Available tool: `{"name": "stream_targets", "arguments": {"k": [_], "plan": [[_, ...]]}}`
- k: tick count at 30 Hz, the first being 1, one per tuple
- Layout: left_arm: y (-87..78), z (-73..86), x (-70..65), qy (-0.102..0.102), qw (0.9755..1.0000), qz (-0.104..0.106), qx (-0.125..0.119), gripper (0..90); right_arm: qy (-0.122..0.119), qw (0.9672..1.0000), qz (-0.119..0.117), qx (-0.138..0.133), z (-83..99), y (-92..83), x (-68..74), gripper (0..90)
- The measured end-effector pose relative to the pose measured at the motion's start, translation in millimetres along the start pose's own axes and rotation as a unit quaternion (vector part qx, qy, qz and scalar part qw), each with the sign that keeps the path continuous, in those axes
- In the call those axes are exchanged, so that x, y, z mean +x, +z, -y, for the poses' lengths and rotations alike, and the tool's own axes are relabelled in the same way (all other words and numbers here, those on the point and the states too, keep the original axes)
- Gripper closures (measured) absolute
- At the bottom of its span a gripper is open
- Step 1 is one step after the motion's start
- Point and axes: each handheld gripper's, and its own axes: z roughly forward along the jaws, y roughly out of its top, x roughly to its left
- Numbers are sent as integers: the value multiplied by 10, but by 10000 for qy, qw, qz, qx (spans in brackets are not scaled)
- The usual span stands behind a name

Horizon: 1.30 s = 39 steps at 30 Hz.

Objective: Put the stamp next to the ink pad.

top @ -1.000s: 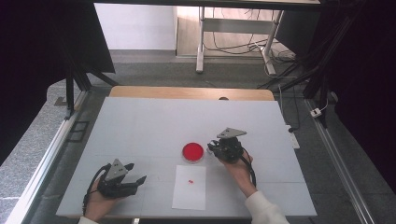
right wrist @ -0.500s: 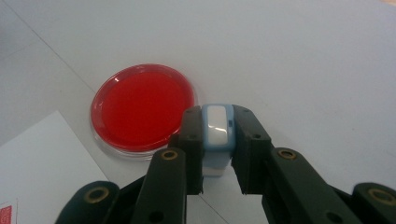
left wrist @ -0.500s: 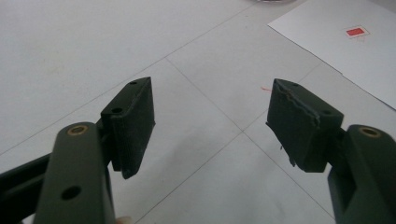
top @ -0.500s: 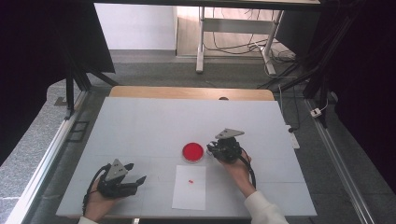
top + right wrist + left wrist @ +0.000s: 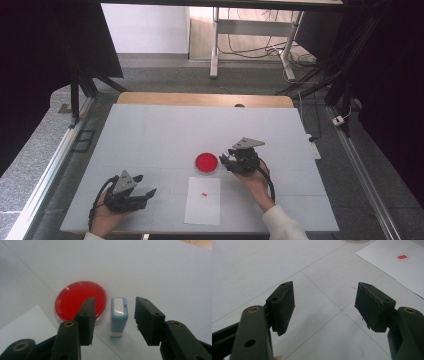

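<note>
Nearest us, the left hand-held gripper [image 5: 146, 193] rests on the table [image 5: 150, 135], jaws apart and empty, beside the stamped paper sheet [image 5: 202, 207]. Beyond, we see the right hand-held gripper [image 5: 113, 318], jaws just opened, released around the upright blue stamp [image 5: 119, 315], which stands just beside the red ink pad [image 5: 72, 298].

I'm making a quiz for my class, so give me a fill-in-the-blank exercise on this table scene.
1. The round ink pad is ____ in colour.
2. The light blue stamp stands ____ between the right gripper's fingers.
3. The red stamp mark sits on a white sheet of ____.

Missing words: red; upright; paper
</note>
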Motion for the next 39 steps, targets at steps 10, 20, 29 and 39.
{"name": "stream_targets", "arguments": {"k": [10,20,29,39], "plan": [[-7,-5,20,-36,10000,21,-18,316,-183,9992,-169,-306,228,-364,-20,435],[-22,-3,29,-29,10000,64,-44,315,-317,9987,-38,-398,581,-744,-107,431],[-23,-10,22,-13,10000,69,-44,314,-180,9990,92,-390,908,-1049,-266,432],[-16,-13,12,-10,10000,52,-41,313,-114,9985,221,-485,1017,-1189,-376,436]]}}
